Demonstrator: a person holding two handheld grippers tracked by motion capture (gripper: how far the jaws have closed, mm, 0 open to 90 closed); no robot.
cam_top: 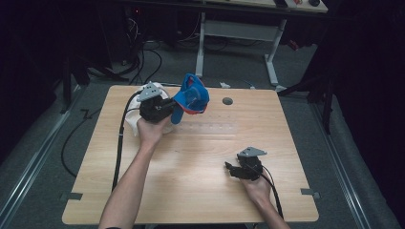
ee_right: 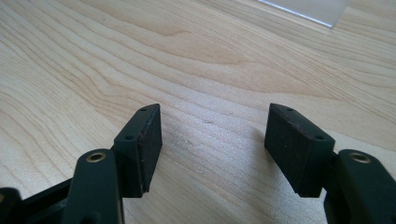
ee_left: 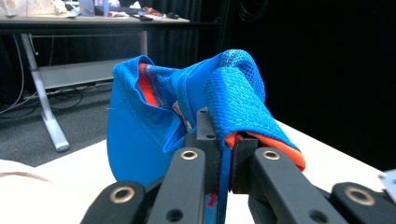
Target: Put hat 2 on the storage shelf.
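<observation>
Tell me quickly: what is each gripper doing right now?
Left gripper: closed on the blue cap.
Right gripper: open, holding nothing, above the table.

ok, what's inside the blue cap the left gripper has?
The blue cap shows an orange lining at its folds. The left gripper is clamped on the fabric, which is bunched over itself, so the rest of the inside is hidden.

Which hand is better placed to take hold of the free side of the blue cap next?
Right. The right gripper is open and empty over the table, while the left gripper is already shut on the blue cap.
</observation>
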